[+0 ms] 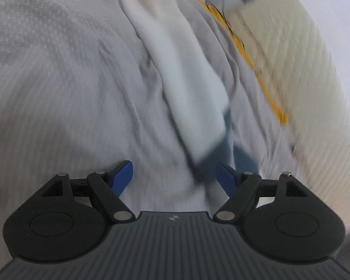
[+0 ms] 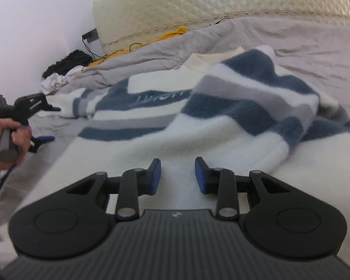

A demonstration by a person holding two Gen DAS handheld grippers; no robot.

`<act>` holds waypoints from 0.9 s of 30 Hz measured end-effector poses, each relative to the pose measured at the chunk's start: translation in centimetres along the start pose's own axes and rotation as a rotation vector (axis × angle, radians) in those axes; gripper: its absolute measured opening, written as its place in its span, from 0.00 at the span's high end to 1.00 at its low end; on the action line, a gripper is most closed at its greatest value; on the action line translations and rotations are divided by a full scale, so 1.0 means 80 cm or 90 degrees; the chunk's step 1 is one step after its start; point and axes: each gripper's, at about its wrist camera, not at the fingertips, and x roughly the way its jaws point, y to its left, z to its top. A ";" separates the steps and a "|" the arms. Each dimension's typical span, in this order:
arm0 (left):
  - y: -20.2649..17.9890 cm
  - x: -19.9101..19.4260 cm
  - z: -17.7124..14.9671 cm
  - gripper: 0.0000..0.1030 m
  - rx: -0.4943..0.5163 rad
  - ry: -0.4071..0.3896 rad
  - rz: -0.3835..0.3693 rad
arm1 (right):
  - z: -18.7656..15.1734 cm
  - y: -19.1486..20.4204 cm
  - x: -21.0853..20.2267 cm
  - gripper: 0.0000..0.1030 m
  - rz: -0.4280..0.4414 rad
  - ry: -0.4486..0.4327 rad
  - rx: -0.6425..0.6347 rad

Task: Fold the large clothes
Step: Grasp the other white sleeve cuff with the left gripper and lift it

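Observation:
A large fleece sweater with white, grey and dark blue stripes lies on a grey bedsheet. One side is folded over its middle. My right gripper is open and empty, just above the white hem. My left gripper is open and empty over the sheet, beside the sweater's white sleeve. The left gripper also shows in the right wrist view, held by a hand at the sweater's left sleeve end.
A cream quilted mattress edge and a white wall lie beyond the bed. A yellow cloth, black cables and a pile of dark and white clothes sit at the far left corner.

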 end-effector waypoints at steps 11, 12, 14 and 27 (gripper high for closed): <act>-0.001 0.100 0.123 0.22 -0.087 -0.070 -0.056 | 0.002 0.018 0.028 0.64 -0.045 -0.014 -0.023; -0.002 0.105 0.129 0.22 -0.088 -0.070 -0.050 | 0.001 0.020 0.030 0.64 -0.049 -0.014 -0.027; -0.006 0.107 0.140 0.22 -0.102 -0.106 -0.046 | 0.002 0.024 0.035 0.64 -0.056 -0.013 -0.037; -0.003 0.128 0.224 0.83 0.033 -0.170 0.086 | 0.002 0.029 0.045 0.64 -0.063 -0.011 -0.050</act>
